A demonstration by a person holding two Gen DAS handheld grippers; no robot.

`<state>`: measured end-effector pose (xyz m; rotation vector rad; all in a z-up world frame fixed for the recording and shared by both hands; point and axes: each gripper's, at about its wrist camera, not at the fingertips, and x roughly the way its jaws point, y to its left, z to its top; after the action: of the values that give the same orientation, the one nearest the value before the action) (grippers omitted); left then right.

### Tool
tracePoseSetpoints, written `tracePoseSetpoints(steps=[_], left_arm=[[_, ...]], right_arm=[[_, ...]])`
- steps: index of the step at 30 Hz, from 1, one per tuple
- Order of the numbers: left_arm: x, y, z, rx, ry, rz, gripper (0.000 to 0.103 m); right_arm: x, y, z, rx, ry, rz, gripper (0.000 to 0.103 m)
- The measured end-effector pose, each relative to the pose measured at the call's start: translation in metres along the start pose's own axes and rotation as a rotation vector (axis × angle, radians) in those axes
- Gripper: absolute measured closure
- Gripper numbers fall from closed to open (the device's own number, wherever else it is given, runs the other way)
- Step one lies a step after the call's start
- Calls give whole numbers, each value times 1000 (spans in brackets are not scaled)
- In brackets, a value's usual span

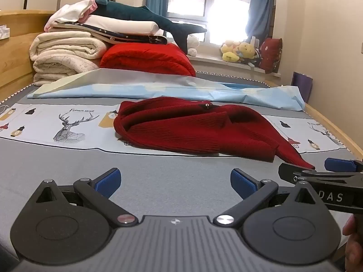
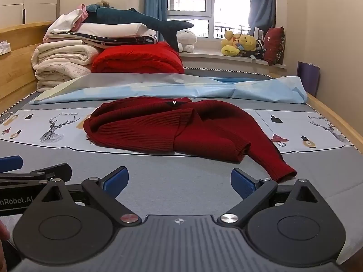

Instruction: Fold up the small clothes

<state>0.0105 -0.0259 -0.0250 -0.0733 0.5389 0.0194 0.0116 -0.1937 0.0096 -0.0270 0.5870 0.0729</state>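
Note:
A dark red knit cardigan (image 1: 195, 129) lies crumpled on the bed, partly folded over itself, with one sleeve trailing toward the near right. It also shows in the right wrist view (image 2: 172, 127), where the sleeve cuff (image 2: 281, 172) ends close to the right finger. My left gripper (image 1: 175, 184) is open and empty, low over the grey bedsheet in front of the cardigan. My right gripper (image 2: 179, 184) is open and empty, just right of the left one. The right gripper also shows at the right edge of the left wrist view (image 1: 322, 176).
The bed (image 2: 181, 188) has a grey sheet with a deer-print band. A light blue sheet (image 1: 158, 90) lies behind the cardigan. Folded blankets and a red quilt (image 1: 147, 59) are stacked at the far left, a plush shark on top. Wooden bed rails run along both sides.

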Motion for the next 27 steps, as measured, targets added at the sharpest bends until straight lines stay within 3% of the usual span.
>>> tracePoseSetpoints(steps=[27], left_arm=[[-1,0,1,-1,2,1,0]], right_arm=[[1,0,0,1,1,0,6]])
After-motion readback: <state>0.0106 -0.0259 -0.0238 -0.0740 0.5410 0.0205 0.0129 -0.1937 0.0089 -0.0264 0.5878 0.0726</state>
